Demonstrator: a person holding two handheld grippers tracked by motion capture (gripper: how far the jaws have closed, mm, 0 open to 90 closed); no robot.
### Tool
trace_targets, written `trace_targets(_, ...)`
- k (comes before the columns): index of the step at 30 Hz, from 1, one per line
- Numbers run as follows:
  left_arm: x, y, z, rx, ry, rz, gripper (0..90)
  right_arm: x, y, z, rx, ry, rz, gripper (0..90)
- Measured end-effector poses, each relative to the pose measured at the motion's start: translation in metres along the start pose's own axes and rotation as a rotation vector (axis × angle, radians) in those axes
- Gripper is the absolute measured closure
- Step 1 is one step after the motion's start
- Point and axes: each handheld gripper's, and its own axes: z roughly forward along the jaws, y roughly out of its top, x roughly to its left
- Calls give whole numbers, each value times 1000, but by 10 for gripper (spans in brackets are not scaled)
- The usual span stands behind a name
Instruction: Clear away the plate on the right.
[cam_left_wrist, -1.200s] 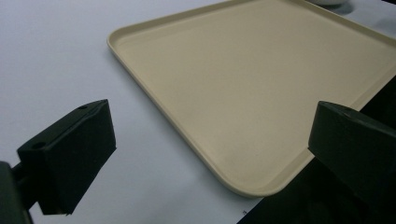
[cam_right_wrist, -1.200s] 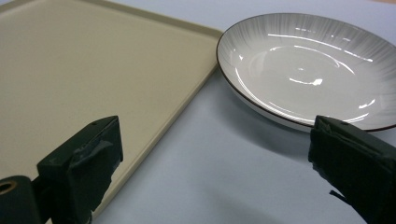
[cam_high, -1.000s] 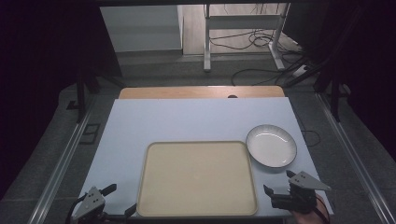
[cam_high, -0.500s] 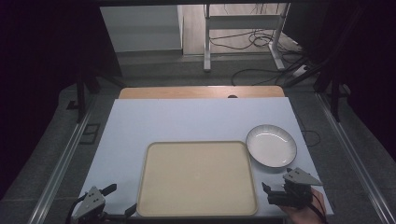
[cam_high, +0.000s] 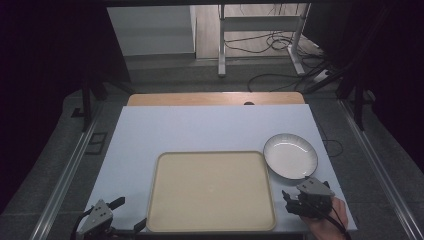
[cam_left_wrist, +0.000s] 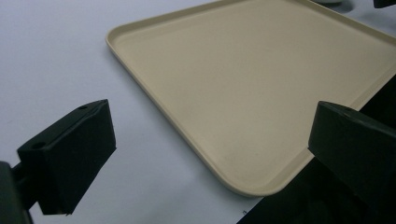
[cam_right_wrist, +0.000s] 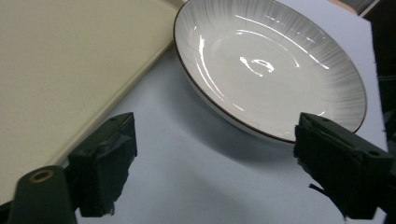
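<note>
A beige tray (cam_high: 212, 153) lies at the near middle of the pale blue table, with nothing on it. A white ribbed plate (cam_high: 290, 156) with a dark rim rests just off the tray's far right corner. My right gripper (cam_high: 306, 188) hovers open just short of the plate, held by a hand at the table's near right edge. In the right gripper view the plate (cam_right_wrist: 271, 65) lies ahead of the open right gripper (cam_right_wrist: 217, 154), with the tray (cam_right_wrist: 70, 70) to its left. My left gripper (cam_high: 131, 212) sits open at the tray's near left corner. In the left gripper view the tray (cam_left_wrist: 261, 79) lies beyond the left gripper (cam_left_wrist: 212, 135).
The table (cam_high: 200, 130) has a wooden strip (cam_high: 215, 98) along its far edge. Beyond it the floor holds cables (cam_high: 270, 45) and a desk frame (cam_high: 222, 45). Metal rails (cam_high: 65, 175) run along both sides of the table.
My right gripper has drifted a little to the left, staying just short of the plate. The left gripper, tray and plate have not moved.
</note>
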Motion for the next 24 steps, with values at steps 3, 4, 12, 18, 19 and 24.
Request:
trace_targets(3,0,0,0,0,0,0,5,0,2,3,15,-27,-49,199)
trace_targets(4,0,0,0,0,0,0,4,0,2,4,20,-31,-63,218)
trace_targets(12,0,0,0,1,-1,0,4,3,4,9,52,-92,-186,301)
trace_targets(18,0,0,0,1,-2,0,4,5,4,14,78,-113,-276,300)
trace_targets(19,0,0,0,1,-2,0,4,6,5,15,82,-120,-289,301)
trace_targets(24,0,0,0,1,-2,-1,5,10,6,19,92,-167,-384,361)
